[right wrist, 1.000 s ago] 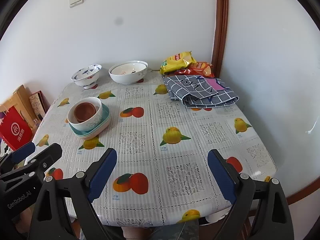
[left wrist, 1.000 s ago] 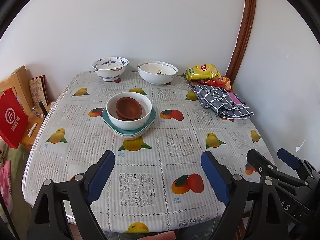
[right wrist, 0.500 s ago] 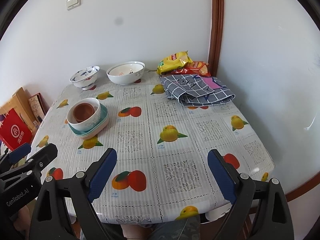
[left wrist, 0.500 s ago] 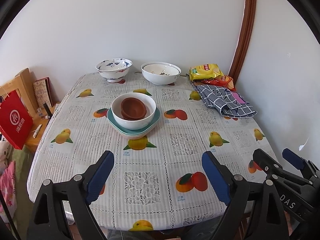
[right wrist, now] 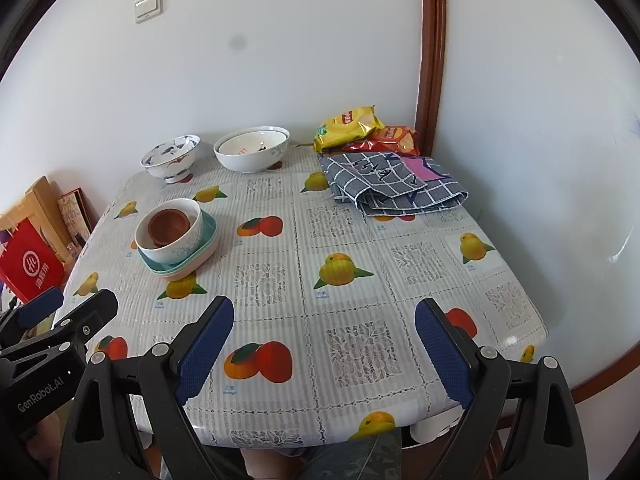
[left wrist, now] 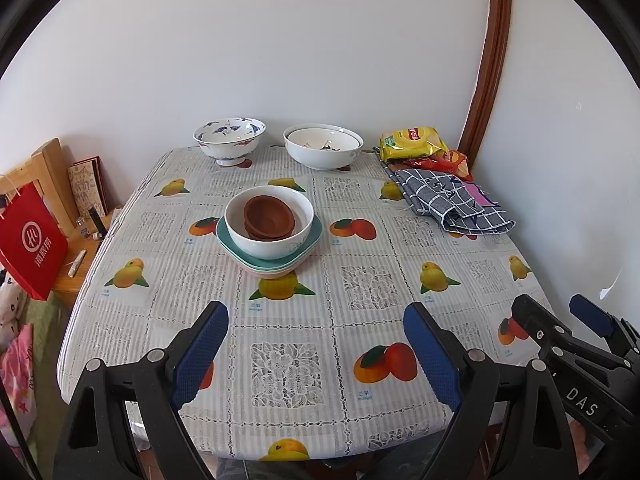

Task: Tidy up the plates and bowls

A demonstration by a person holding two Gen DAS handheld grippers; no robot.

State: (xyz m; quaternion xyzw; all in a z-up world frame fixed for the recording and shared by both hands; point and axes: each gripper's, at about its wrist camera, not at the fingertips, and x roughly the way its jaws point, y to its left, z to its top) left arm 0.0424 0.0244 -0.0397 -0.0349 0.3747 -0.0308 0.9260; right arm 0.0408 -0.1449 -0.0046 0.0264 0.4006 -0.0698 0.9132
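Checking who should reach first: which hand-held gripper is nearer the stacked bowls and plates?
Left. The left hand-held gripper faces the stack almost head-on across the tablecloth; the right hand-held gripper sits further right, with the stack well off to its left. Both are open, touching nothing.

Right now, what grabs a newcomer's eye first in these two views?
Probably the stack mid-table, left of centre: brown bowls nested in a white bowl on teal and pink plates. Next, the fruit-print tablecloth and, at the far edge by the wall, a blue-patterned bowl, a plain white bowl, snack bags and a folded checked cloth. Both the left hand-held gripper and right hand-held gripper hover open at the near edge.
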